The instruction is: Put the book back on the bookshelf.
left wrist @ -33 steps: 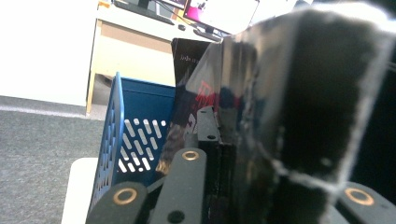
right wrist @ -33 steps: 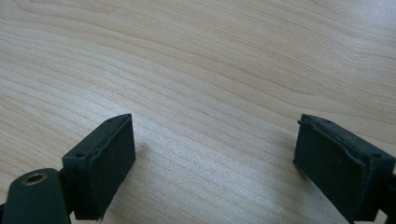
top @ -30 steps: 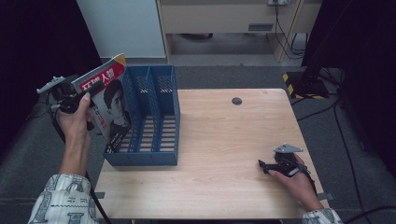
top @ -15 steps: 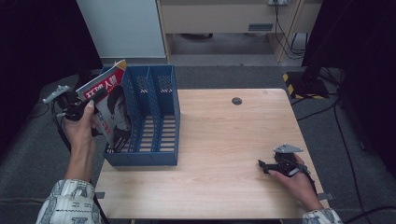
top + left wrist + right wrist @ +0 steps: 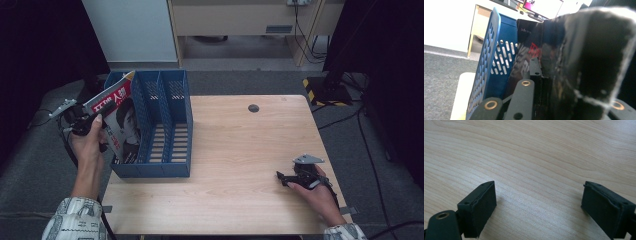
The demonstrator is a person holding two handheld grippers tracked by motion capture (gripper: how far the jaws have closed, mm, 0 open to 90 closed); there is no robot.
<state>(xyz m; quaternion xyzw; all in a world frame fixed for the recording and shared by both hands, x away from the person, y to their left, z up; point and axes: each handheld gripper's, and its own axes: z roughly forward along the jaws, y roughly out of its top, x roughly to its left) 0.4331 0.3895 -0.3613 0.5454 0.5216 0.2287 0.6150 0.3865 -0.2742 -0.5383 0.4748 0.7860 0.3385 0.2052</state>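
A magazine point(image 5: 119, 119) with a red title strip and a portrait on its cover stands tilted in the leftmost slot of a blue three-slot file holder point(image 5: 150, 170). My left gripper point(image 5: 100, 115) is shut on the magazine's upper left edge, just outside the holder's left wall. In the left gripper view the dark glossy magazine point(image 5: 526, 60) sits pinched between the jaws, with the holder's perforated blue wall point(image 5: 491, 57) to its left. My right gripper point(image 5: 281, 177) rests on the wooden table point(image 5: 240, 145) at the front right. Its jaws stand wide apart over bare wood point(image 5: 539, 202).
A small black round disc point(image 5: 253, 108) lies near the table's far edge. Behind the table are a pale cabinet point(image 5: 130, 30) and a wooden desk with cables. A yellow-and-black striped base point(image 5: 320, 90) sits on the grey carpet at the right.
My left hand has come down with the magazine, which now sits lower in the holder's leftmost slot. The right hand has not moved.
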